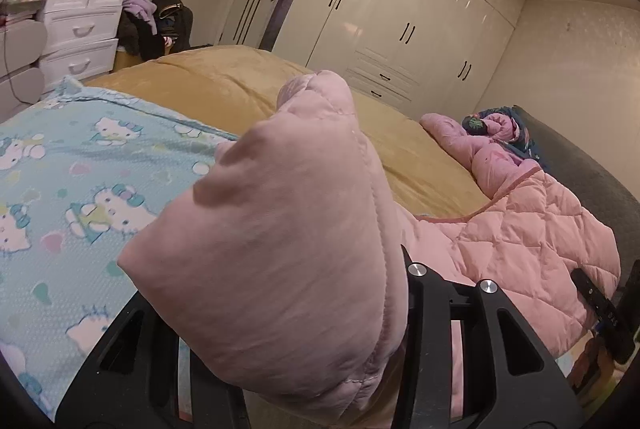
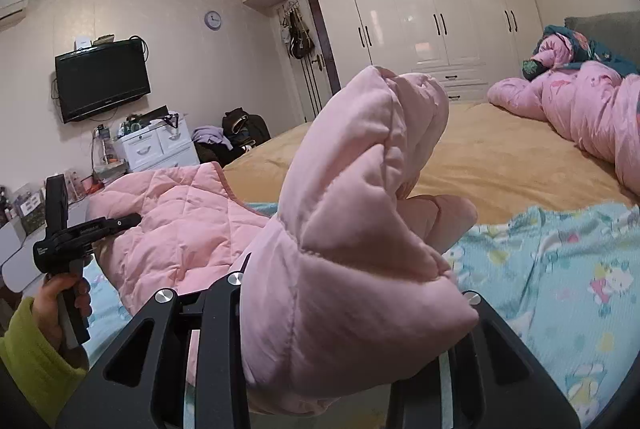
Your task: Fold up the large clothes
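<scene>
left claw [image 1: 304, 309]: clamped on puffy pink quilted jacket [image 1: 280, 249], raised over bed [image 1: 420, 165] | right claw [image 2: 340, 313]: clamped on same jacket, raised level

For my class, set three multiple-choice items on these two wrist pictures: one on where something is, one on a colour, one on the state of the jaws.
1. Where is the television?
A. mounted on the wall
B. lying on the bed
C. standing on the white drawers

2. What colour is the padded jacket?
A. green
B. pink
C. black

3. How do the jaws of the left gripper and right gripper stand?
A. both open and bare
B. one open, one closed on cloth
C. both closed on the jacket

Answers: 1 A, it hangs on the wall above the white drawers. 2 B, its quilted cloth is pink in both views. 3 C, bunched pink cloth fills each gripper.
</scene>
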Demonstrator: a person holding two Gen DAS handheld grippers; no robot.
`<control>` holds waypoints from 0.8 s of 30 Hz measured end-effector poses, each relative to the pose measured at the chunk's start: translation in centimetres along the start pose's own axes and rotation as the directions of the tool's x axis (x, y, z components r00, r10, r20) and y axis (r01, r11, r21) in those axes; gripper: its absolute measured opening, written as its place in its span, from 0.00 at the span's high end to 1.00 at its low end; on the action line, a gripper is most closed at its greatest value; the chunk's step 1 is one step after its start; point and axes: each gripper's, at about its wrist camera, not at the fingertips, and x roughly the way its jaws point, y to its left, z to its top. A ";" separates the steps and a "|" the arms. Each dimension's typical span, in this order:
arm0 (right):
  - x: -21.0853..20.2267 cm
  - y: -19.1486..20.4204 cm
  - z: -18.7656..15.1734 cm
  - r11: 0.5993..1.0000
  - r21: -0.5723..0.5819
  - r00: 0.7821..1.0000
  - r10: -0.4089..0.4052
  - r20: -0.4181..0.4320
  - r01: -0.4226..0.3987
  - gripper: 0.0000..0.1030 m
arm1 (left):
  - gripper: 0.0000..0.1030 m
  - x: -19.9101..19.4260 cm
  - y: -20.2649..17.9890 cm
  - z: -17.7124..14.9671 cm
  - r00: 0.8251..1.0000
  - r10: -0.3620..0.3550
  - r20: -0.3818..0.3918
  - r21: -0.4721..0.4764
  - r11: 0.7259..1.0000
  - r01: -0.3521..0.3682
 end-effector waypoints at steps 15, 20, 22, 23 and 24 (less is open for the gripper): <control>-4.5 -1.1 -3.8 0.992 0.125 0.998 -0.005 -0.058 0.012 0.71 | 0.67 -3.0 1.3 -4.6 0.997 0.051 -0.065 0.042 0.998 -0.049; -5.2 -3.4 -6.2 0.972 0.229 0.994 -0.022 -0.104 0.045 0.71 | 0.67 -3.3 2.3 -6.0 0.992 0.063 -0.106 0.030 0.998 -0.061; -5.3 -4.2 -7.2 0.960 0.274 0.992 -0.031 -0.124 0.064 0.71 | 0.66 -3.3 2.7 -6.5 0.990 0.068 -0.124 0.020 0.998 -0.066; -5.3 -4.7 -7.7 0.951 0.300 0.990 -0.038 -0.136 0.078 0.70 | 0.65 -3.2 2.9 -6.6 0.989 0.067 -0.131 0.014 0.998 -0.066; -5.3 -5.0 -8.2 0.942 0.325 0.989 -0.035 -0.141 0.080 0.70 | 0.64 -3.1 3.1 -6.8 0.988 0.066 -0.140 0.007 0.998 -0.066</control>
